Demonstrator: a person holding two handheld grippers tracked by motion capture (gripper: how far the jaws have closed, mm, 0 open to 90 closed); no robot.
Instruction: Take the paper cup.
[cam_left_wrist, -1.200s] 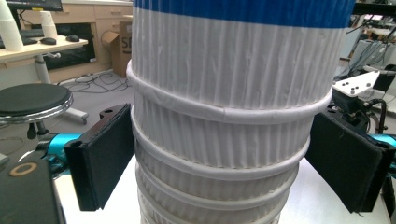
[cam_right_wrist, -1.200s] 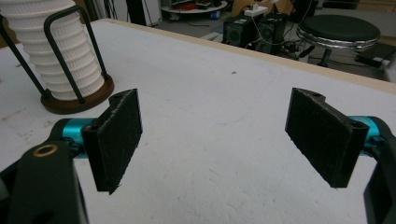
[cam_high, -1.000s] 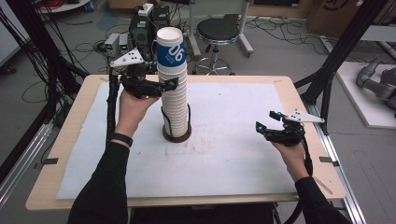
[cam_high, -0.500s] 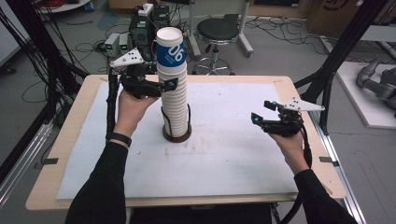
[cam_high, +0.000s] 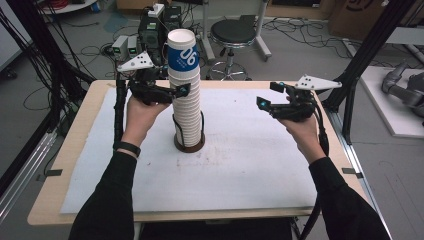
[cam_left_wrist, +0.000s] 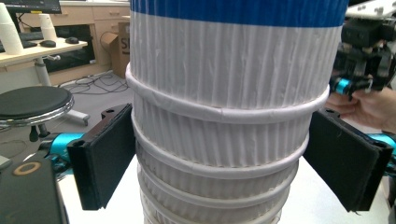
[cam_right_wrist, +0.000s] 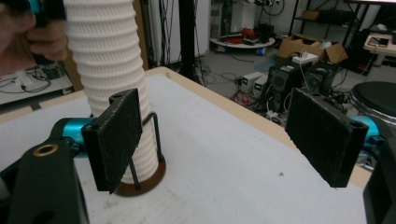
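Cups (cam_high: 186, 95): tall stack of ribbed white paper cups is sitting upright in a round brown holder (cam_high: 189, 145) with thin black uprights, left of centre on the white mat (cam_high: 250, 165) covering the table (cam_high: 70, 150). Top cup (cam_high: 182, 52) is showing a blue band.

Left gripper (cam_high: 181, 92) is straddling the stack just under that band; in the left gripper view the black pads (cam_left_wrist: 105, 154) are flanking the cup rims (cam_left_wrist: 224, 112). Left pad is looking like it's touching the rims, right pad is standing just clear, so I'm not calling a squeeze.

Right gripper (cam_high: 267, 97) is hanging above the mat on the right, well apart from the stack. Its jaws are standing apart with nothing between them in the right gripper view (cam_right_wrist: 219, 135), pointing toward the stack (cam_right_wrist: 112, 79).
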